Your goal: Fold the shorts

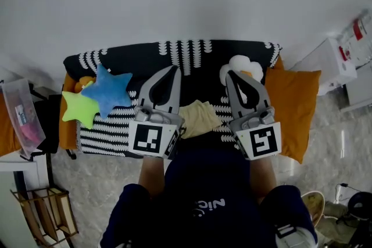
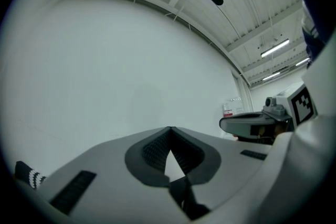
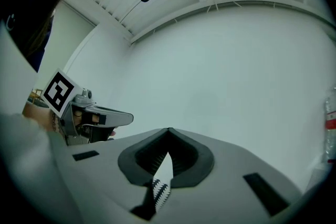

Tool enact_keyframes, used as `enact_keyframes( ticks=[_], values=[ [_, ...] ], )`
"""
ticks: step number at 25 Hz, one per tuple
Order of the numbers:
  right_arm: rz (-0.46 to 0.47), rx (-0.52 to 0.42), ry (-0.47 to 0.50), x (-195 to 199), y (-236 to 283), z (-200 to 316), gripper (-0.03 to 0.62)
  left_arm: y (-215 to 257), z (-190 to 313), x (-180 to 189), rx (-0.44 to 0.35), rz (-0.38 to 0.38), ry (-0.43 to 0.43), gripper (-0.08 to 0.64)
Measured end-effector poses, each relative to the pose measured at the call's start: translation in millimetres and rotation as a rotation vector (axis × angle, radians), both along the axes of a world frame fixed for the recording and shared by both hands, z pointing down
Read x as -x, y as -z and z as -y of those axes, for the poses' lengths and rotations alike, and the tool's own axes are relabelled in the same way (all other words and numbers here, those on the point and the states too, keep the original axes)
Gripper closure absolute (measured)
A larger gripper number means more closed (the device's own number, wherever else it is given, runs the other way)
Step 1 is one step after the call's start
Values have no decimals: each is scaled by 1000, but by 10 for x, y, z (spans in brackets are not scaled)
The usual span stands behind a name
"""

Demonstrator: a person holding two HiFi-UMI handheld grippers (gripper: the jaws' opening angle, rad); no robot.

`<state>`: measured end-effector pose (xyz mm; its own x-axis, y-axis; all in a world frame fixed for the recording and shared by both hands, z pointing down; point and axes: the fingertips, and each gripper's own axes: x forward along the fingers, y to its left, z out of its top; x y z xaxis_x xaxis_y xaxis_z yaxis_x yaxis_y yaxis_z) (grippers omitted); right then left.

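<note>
The shorts [image 1: 200,117] are a pale cream bundle lying on the black-and-white patterned sofa cover [image 1: 197,55], near its front edge. My left gripper [image 1: 174,68] is just left of them and my right gripper [image 1: 228,74] just right of them, both held above the sofa and pointing at the white wall. Each is shut with nothing between its jaws. The left gripper view shows shut jaws [image 2: 170,128] against the bare wall, with the right gripper [image 2: 252,123] off to the side. In the right gripper view the jaws [image 3: 169,129] meet, and a strip of patterned cover shows below them.
A blue star cushion [image 1: 107,90] and a green one [image 1: 80,107] lie on the sofa's left end, a white flower cushion [image 1: 241,64] by the right gripper's tip. An orange cushion [image 1: 293,107] leans at the right end. A clear box [image 1: 23,119] stands left, a white box [image 1: 331,61] right.
</note>
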<state>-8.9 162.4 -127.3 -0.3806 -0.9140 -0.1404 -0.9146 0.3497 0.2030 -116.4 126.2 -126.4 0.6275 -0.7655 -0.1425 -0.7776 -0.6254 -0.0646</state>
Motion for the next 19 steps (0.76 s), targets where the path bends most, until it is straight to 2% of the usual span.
enact_keyframes(
  ticks=[7,12,16,19],
  values=[
    [-29,-4,-41,-32,-38,-28,584,-6,-62,-7,-16,34,-17,558],
    [-30,4,-41,-39,-67,-49,584,-51,-78,25,16,-11,-42,558],
    [-48,10,-49,-49,-127,-49,584,-145,-106,69,15,37,-18,558],
    [-92,15,-61,-32,-203,-49,584,-202,-132,115,24,46,-7,558]
  ],
)
